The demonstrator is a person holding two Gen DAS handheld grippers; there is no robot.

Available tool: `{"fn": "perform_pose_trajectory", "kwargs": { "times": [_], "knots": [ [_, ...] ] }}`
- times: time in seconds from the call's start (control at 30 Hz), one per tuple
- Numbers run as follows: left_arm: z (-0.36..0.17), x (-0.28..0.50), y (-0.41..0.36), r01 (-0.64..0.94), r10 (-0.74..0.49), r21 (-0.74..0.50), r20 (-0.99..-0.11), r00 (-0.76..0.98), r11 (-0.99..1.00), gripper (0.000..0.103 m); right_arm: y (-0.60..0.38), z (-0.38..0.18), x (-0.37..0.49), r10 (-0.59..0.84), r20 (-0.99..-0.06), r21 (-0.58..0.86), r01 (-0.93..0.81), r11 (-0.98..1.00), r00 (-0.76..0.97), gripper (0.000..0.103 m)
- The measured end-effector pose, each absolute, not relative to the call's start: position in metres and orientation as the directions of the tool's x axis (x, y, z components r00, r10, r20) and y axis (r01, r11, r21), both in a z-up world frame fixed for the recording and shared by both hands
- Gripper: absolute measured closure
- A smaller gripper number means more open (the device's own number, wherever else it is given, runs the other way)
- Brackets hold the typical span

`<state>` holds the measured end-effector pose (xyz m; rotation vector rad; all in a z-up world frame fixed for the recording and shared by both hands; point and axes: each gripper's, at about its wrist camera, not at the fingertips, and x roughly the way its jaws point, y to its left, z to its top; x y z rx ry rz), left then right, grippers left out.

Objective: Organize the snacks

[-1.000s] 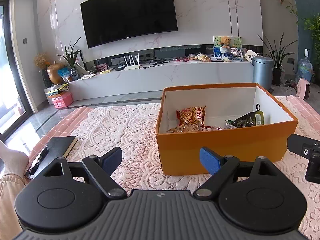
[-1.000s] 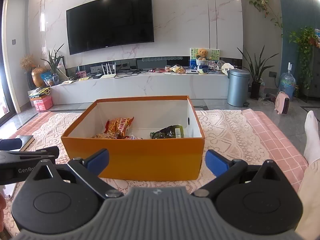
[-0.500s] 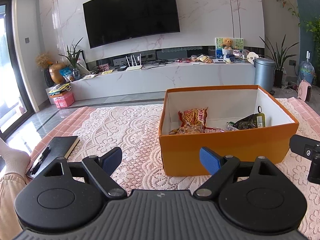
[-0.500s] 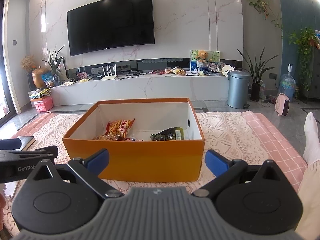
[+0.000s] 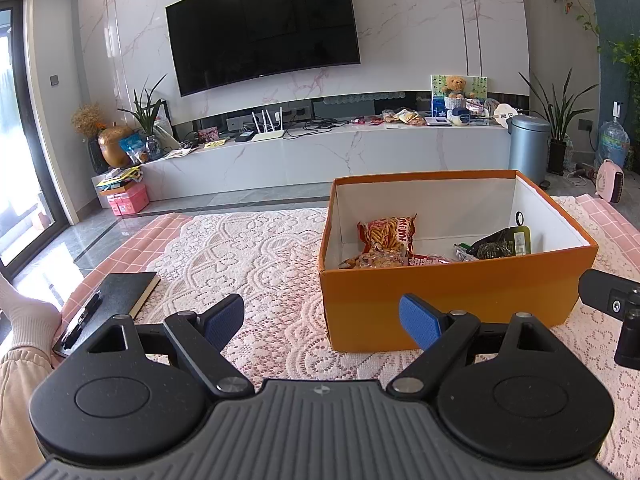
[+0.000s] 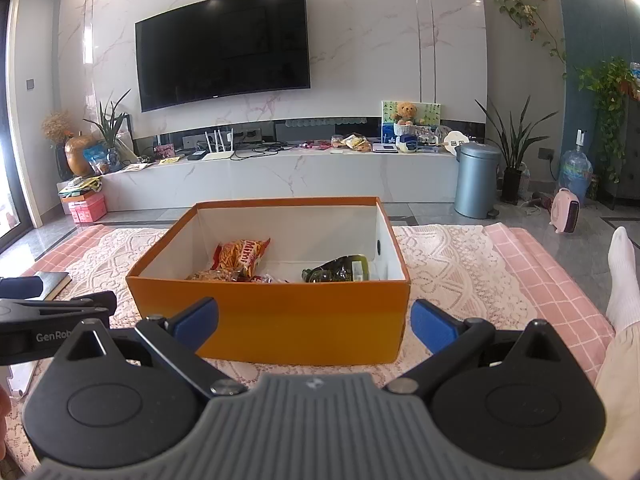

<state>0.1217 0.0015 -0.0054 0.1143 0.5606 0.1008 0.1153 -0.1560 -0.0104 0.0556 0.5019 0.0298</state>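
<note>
An orange cardboard box stands open on a lace cloth. Inside lie a red-orange snack bag, a dark green snack packet and other packets low at the front left. My left gripper is open and empty, held back from the box, at its left front corner. My right gripper is open and empty, held just in front of the box's near wall. Each gripper shows at the edge of the other's view.
A black notebook with a pen lies on the cloth at left. The lace cloth covers a pink checked mat. A white-socked foot rests at right. A TV console and a grey bin stand far behind.
Both grippers have drifted slightly back and up from the box. The jaws stay open and empty. Nothing in the box has moved.
</note>
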Motion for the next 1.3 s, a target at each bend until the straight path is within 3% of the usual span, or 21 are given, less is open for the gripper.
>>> {"fn": "perform_pose_trajectory", "kwargs": {
  "times": [1.3],
  "knots": [
    [-0.004,0.1206,0.0023,-0.058,0.123,0.14,-0.519,0.846,0.988,0.001,-0.1534,-0.0091,0.114,0.045,-0.488,0.061,-0.017,0.998,0.872,0.004]
  ]
}}
